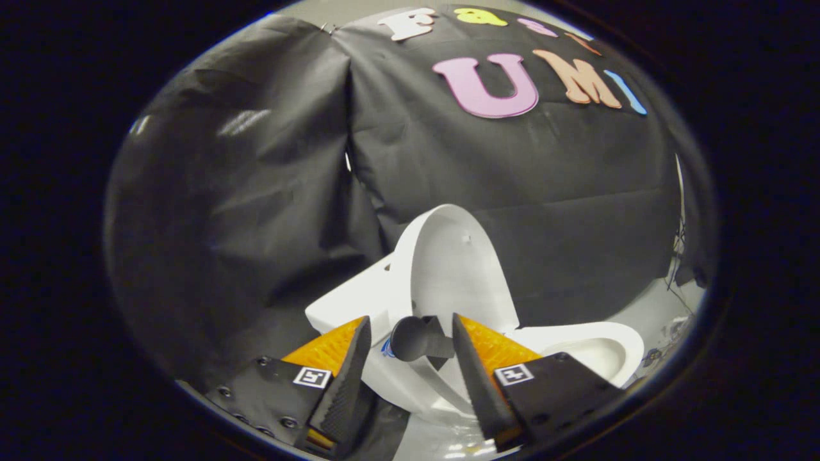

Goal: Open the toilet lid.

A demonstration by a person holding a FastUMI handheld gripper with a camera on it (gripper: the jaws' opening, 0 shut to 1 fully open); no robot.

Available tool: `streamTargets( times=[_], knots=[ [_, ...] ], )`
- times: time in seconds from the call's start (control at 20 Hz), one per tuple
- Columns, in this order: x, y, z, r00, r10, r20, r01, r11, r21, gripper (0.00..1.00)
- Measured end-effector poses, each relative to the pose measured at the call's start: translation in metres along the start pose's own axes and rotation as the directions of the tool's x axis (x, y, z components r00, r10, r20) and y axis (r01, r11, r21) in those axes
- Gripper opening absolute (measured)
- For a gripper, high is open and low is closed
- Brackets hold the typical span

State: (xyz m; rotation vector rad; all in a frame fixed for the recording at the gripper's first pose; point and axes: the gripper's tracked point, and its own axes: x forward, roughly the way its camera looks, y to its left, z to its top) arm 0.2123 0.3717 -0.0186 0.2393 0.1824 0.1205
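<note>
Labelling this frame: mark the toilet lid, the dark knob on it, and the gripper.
Toilet lid (448, 262): gripper view, raised inner face.
Dark knob (410, 337): gripper view, round head, between the fingers.
Gripper (410, 342): gripper view, midway between open fingertips.

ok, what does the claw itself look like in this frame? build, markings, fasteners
The claw has two wedge-shaped fingers with finely ribbed inner faces. Each sits on a flat black plate bearing a small square black-and-white fiducial tag; the plate left of the gap shows several round screw heads. No cables or sleeve visible. The fingers stand apart.
</note>
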Motion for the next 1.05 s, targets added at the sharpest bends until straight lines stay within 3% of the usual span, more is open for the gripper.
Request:
streamTargets(
  times=[0.25,0.75,1.05],
  knots=[
    [-0.034,-0.021,0.019,0.999,0.004,0.045,-0.004,1.0,-0.007,0.97],
    [-0.09,-0.076,0.044,0.994,-0.081,0.078,0.09,0.988,-0.123,0.97],
    [-0.122,-0.075,0.056,0.993,-0.018,0.118,0.043,0.975,-0.217,0.97]
  ],
)
